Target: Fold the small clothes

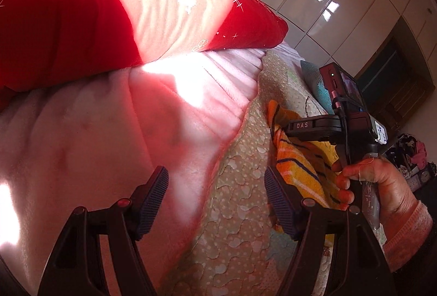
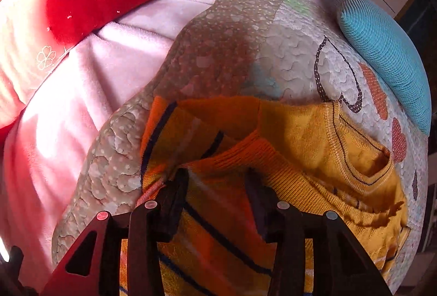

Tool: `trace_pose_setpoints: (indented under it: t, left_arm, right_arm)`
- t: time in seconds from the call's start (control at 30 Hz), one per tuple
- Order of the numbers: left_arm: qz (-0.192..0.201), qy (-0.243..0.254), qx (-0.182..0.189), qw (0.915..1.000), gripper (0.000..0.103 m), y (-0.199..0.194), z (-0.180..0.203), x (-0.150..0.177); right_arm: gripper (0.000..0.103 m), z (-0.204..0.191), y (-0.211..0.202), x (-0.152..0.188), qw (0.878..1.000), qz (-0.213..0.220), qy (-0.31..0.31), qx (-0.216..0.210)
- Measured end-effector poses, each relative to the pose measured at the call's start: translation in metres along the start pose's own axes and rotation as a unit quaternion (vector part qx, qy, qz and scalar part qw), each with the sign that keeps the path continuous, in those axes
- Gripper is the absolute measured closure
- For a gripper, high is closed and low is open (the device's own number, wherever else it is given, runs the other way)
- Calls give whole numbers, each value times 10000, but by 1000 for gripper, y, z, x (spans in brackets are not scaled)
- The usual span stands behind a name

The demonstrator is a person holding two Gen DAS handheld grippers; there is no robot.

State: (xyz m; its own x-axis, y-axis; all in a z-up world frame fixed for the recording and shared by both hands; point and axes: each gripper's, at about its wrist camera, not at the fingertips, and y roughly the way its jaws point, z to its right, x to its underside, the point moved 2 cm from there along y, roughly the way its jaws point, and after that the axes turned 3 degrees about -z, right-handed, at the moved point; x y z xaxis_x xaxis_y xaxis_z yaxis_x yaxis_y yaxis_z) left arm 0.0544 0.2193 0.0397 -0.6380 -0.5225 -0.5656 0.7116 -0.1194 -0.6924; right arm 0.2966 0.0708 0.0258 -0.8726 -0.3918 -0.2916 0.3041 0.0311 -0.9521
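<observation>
So there's exactly one garment in play here: a small orange and yellow striped sweater [image 2: 273,159] lying on the quilted bedspread [image 2: 224,50]. In the right wrist view it fills everything from about 3 o'clock round to 6 o'clock, with the ribbed neck hole sitting at roughly 3 o'clock.

Progress-wise I'd say it's early to middle. One sleeve [image 2: 245,148] looks flipped in across the body, since there's an orange ribbed band running diagonally over the stripes, but the whole thing is still lumpy and nowhere near a tidy packet. My guess is the other side and the bottom-up fold are both left to do.

The right gripper [image 2: 215,181] is hovering right over that folded-in sleeve, jaws partway apart and not pinching anything that I can make out, though the cloth sits just under them.

The left gripper [image 1: 217,181] is off at the side over the bedspread's edge by the pink blanket [image 1: 95,132], jaws spread wide with nothing between them.

Count of the rest: one red quilt [image 1: 54,22] at 11 o'clock, one pink blanket, one teal cushion [image 2: 382,50] at 2 o'clock, two grippers, and one hand [image 1: 377,181] visible.
</observation>
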Motion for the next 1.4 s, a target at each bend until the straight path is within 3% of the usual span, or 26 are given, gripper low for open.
trace_pose_setpoints:
  t: [0.13, 0.3, 0.4, 0.5, 0.53, 0.57, 0.6, 0.7, 0.9, 1.0, 1.1, 1.27, 1.33, 1.4]
  left_arm:
    - [-21, 166, 74, 9998, 31, 1, 14, 3]
    - [-62, 486, 139, 9987, 30, -2, 37, 15]
    - [-85, 641, 133, 9978, 30, 0, 48, 22]
    - [-175, 750, 154, 9969, 30, 5, 57, 29]
    - [-203, 767, 150, 9967, 30, 7, 59, 30]
    - [-225, 779, 134, 9966, 30, 8, 61, 32]
    - [-249, 787, 112, 9965, 30, 10, 62, 33]
    - [-323, 768, 44, 9965, 30, 18, 61, 35]
    - [-403, 514, -40, 9979, 30, 22, 47, 30]
    - [-328, 275, -111, 9990, 30, 16, 30, 22]
    - [-147, -118, -195, 9996, 30, 5, 4, 10]
    - [90, -799, -433, 9958, 28, -13, -51, -5]
    - [81, -990, -454, 9940, 28, -15, -68, -6]
    - [61, -1092, -492, 9928, 28, -17, -79, -6]
  right_arm:
    - [51, 43, -47, 39, 9983, 372, 249, -369]
    - [48, 147, -71, 131, 9823, 385, 1449, -1125]
    - [48, 213, -62, 200, 9696, 248, 2272, -874]
    - [49, 276, -57, 254, 9481, 335, 3109, -580]
    - [50, 291, -57, 267, 9422, 436, 3269, -588]
    - [40, 304, -60, 279, 9371, 424, 3439, -412]
    - [39, 314, -60, 289, 9319, 318, 3611, -124]
    - [39, 322, -70, 303, 9271, 449, 3710, -290]
    - [39, 255, -115, 263, 9647, 915, 2471, 14]
    - [36, 184, -123, 236, 9836, 992, 1501, -132]
    - [35, 101, -116, 222, 9947, 901, 417, -275]
    - [35, -18, -87, 224, 9911, 778, -1069, -162]
    - [35, -51, -71, 227, 9835, 811, -1592, 279]
    - [35, -77, -54, 231, 9651, 900, -2178, 1145]
